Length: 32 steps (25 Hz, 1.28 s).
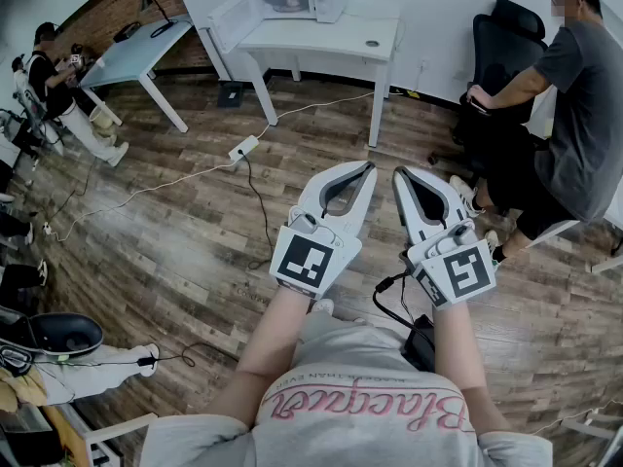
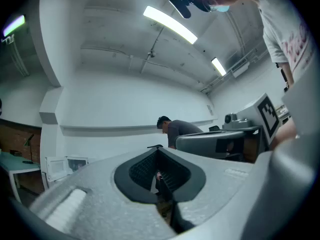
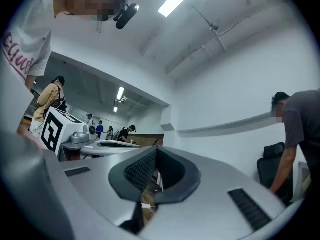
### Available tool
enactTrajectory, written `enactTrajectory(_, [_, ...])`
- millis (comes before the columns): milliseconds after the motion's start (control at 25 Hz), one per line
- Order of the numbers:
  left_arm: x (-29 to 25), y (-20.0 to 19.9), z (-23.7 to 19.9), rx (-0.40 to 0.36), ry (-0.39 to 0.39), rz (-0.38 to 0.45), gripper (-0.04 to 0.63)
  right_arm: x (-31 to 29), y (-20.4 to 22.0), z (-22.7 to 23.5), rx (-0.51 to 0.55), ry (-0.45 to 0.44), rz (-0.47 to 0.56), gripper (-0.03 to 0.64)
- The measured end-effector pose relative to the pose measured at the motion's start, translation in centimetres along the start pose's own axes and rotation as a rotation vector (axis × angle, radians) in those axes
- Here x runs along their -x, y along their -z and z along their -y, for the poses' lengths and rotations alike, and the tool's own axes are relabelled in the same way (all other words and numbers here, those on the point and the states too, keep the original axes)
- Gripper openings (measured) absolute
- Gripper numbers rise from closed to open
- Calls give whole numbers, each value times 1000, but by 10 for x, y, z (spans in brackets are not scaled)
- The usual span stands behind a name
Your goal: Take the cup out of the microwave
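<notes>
Head view: the wood floor (image 1: 175, 241) stretches between you and the white table (image 1: 331, 37) far ahead. On the table sits the microwave (image 1: 331, 3) with its door swung open, and the cup (image 1: 289, 0) is a pale shape inside. Your left gripper (image 1: 368, 168) and right gripper (image 1: 398, 174) are side by side, both closed tight on nothing.
</notes>
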<state>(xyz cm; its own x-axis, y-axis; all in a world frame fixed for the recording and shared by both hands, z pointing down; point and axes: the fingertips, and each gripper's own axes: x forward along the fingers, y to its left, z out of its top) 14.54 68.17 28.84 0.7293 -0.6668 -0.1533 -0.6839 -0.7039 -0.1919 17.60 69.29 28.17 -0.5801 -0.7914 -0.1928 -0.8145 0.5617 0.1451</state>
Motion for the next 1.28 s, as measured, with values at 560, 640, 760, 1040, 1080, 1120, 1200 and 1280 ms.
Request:
enactTrajectory(560, [-10, 5, 22, -8, -18, -8, 5, 34, 17, 20, -54, 20, 12, 11])
enactTrajectory(640, [-14, 7, 21, -8, -10, -4, 5, 32, 17, 25, -58, 25, 23, 11])
enactTrajectory(760, [-26, 11, 14, -16, 4, -5, 5, 23, 18, 35, -50, 46, 28, 11])
enactTrajectory(1040, [-49, 21, -11, 29, 20, 18, 5, -5, 33, 54, -42, 72, -13, 11])
enactTrajectory(1080, [-51, 23, -16, 28, 21, 17, 5, -10, 34, 57, -46, 72, -13, 11])
enactTrajectory(1120, [-54, 25, -22, 27, 19, 14, 6, -16, 35, 59, -50, 72, -13, 11])
enactTrajectory(1200, [-60, 30, -37, 25, 15, 10, 6, -31, 38, 63, -52, 70, -15, 11])
enactTrajectory(1280, [-67, 34, -55, 13, 2, 14, 5, -49, 43, 67, -48, 64, -24, 11])
